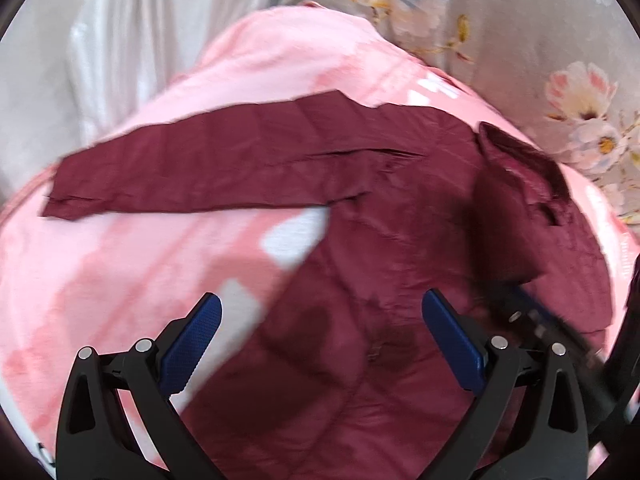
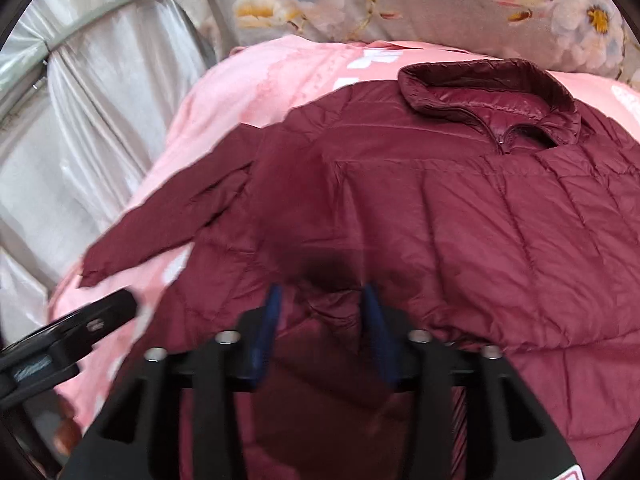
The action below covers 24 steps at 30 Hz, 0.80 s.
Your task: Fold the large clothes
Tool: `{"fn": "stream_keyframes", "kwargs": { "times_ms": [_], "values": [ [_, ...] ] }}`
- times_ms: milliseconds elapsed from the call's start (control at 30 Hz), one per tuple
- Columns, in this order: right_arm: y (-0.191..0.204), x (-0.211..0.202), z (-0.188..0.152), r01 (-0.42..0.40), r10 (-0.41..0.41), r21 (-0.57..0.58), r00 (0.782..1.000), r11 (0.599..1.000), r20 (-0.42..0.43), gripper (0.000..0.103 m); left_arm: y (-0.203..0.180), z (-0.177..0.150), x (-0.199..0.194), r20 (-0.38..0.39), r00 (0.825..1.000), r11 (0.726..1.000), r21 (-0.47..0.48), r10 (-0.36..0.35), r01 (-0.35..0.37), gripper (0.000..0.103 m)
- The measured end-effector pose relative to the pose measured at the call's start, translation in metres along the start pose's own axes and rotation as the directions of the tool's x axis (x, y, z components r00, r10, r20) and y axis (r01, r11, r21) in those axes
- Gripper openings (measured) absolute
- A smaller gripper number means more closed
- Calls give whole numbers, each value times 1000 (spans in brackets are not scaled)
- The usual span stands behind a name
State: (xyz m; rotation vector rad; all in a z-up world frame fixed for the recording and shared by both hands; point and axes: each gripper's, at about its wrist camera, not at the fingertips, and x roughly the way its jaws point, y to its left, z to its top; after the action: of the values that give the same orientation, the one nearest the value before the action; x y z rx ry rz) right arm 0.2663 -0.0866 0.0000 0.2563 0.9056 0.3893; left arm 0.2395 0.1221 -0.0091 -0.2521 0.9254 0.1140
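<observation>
Jacket (image 2: 480, 208), maroon and quilted, lies spread flat on a pink blanket (image 1: 100, 280) that covers the bed. Its stand-up collar (image 2: 492, 92) sits at the far end of the garment, toward a grey floral cover (image 2: 400, 0), with the zip pull just below the collar opening. One sleeve (image 1: 192, 168) stretches straight out from the jacket's body across the pink blanket, toward a pale satin drape (image 2: 80, 128) hanging beside the bed; the cuff end lies flat on the blanket.

Left gripper (image 1: 320, 340) hovers over the jacket's lower body, beside the point where the sleeve joins it. Its blue-padded fingers (image 1: 192, 348) stand wide apart with nothing between them.

Right gripper (image 2: 320, 320) is over the jacket's body, on the collar side of the left gripper. Its fingers (image 2: 266, 332) stand partly apart, at a moderate gap. Puckered jacket fabric shows between and just beyond them, but the picture is blurred there, and the pads do not appear to press on it. A dark shadow falls on the fabric just ahead of the tips.
</observation>
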Motion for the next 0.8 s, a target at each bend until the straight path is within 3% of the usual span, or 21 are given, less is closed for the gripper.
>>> {"fn": "stream_keyframes", "kwargs": {
  "times_ms": [67,133,233,367,433,533,633,700,733,800],
  "values": [
    [2,-15,-2,-7,7,-9,999,1000,31,59,-9,3,7,-24,998,999,-12,-50,50,98],
    [-4,-39,-7,-2,2,2,997,1000,76,59,-22,4,17,-56,991,993,-29,-119,117,98],
    [-34,-73,-16,13,-27,109,991,994,131,61,-39,3,39,-123,974,981,-58,-192,186,98],
    [-113,-111,-32,66,-130,347,978,935,165,61,-56,1,70,-215,937,958,-139,-275,250,98],
    [-160,-124,-40,99,-188,472,972,876,144,61,-63,1,73,-205,937,954,-163,-283,253,97],
    [-218,-145,-53,81,-231,609,958,789,172,61,-73,5,76,-203,922,938,-180,-331,297,69],
    [-262,-148,-52,68,-264,686,947,724,185,61,-84,14,80,-208,929,950,-137,-306,282,32],
    [-284,-139,-48,55,-265,708,946,704,190,58,-86,24,80,-192,938,956,-115,-288,270,8],
    [-293,-134,-45,55,-267,710,944,702,191,53,-85,30,78,-175,944,959,-107,-280,264,5],
    [-303,-122,-34,71,-275,706,945,704,179,22,-84,45,69,-121,953,960,-88,-277,268,4]
  ]
}}
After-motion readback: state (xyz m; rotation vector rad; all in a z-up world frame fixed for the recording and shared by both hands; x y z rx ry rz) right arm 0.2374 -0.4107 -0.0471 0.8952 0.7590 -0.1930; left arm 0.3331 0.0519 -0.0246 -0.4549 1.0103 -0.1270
